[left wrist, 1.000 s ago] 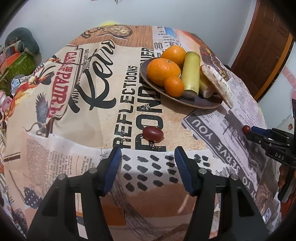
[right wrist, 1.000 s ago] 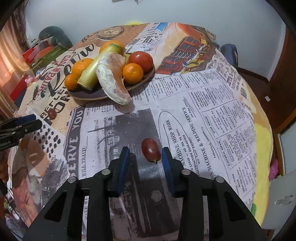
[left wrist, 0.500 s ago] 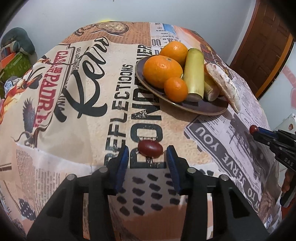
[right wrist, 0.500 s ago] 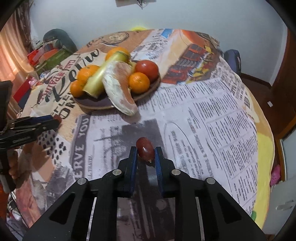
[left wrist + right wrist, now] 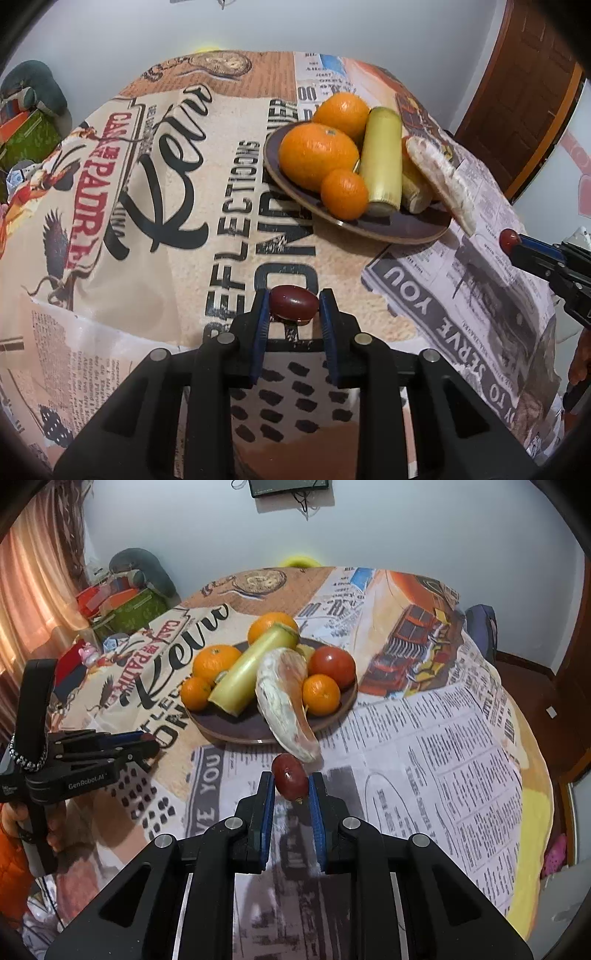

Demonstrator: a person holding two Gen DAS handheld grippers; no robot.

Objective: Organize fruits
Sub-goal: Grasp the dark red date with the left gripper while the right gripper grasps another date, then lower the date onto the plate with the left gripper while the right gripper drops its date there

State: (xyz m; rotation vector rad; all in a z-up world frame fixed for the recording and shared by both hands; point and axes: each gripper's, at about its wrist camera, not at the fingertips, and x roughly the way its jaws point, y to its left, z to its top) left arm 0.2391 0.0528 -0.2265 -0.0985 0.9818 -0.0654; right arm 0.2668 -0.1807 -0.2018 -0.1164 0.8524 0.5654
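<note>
My left gripper [image 5: 294,308] is shut on a dark red grape [image 5: 294,302], just above the printed tablecloth. My right gripper [image 5: 290,782] is shut on a second red grape [image 5: 290,776] and holds it lifted, near the tip of the peeled fruit piece [image 5: 284,698]. The dark plate [image 5: 240,723] beyond holds oranges [image 5: 216,662], a yellow-green stalk [image 5: 255,668] and a red tomato [image 5: 332,664]. In the left wrist view the plate [image 5: 406,229] lies ahead to the right, and the right gripper [image 5: 511,240] shows at the right edge with its grape. The left gripper also shows in the right wrist view [image 5: 147,744].
The round table carries a newspaper-print cloth [image 5: 443,738]. Boxes and clutter [image 5: 122,602] stand beyond the table's far left edge. A wooden door [image 5: 517,110] is at the far right. A screen [image 5: 288,487] hangs on the back wall.
My left gripper moved forward and closed on its grape. My right gripper closed on its grape and lifted it toward the plate.
</note>
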